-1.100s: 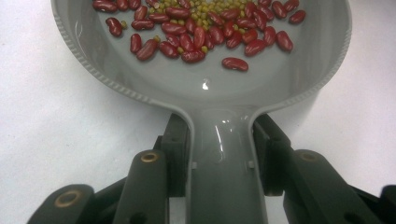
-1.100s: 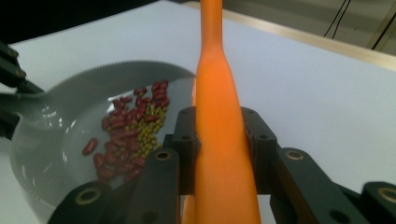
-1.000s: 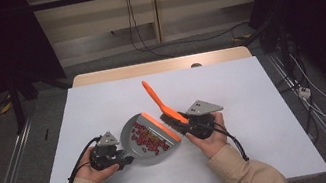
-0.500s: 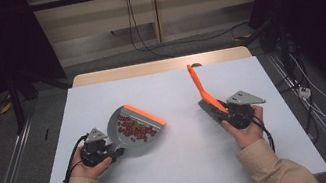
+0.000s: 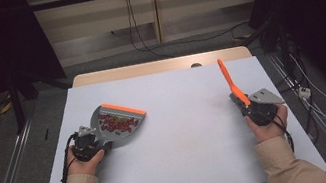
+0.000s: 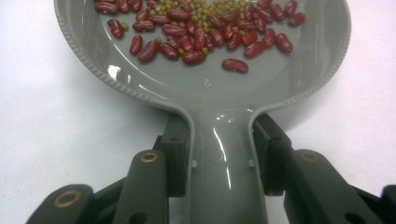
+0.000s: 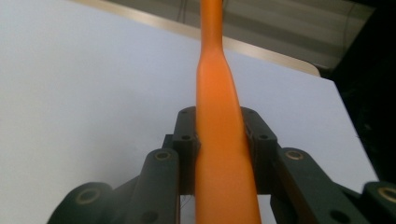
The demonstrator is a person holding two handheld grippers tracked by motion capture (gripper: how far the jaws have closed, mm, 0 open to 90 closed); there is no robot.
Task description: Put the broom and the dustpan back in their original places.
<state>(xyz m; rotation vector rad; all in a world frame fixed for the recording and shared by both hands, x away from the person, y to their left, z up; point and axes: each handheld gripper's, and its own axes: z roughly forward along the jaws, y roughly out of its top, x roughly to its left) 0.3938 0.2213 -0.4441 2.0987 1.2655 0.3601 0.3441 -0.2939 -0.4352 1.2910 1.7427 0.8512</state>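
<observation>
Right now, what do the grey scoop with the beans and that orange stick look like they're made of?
The grey dustpan looks like moulded plastic: glossy, with light glints and a ribbed rim. Its orange lip may be softer rubber, but that is hard to tell. The orange handle, pinched in the right claw, looks like smooth matte plastic, uniform in colour with no shine.

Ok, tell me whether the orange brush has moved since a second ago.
Yes. The right claw has carried the orange brush from over the dustpan at the table's middle to near the table's right edge.
</observation>
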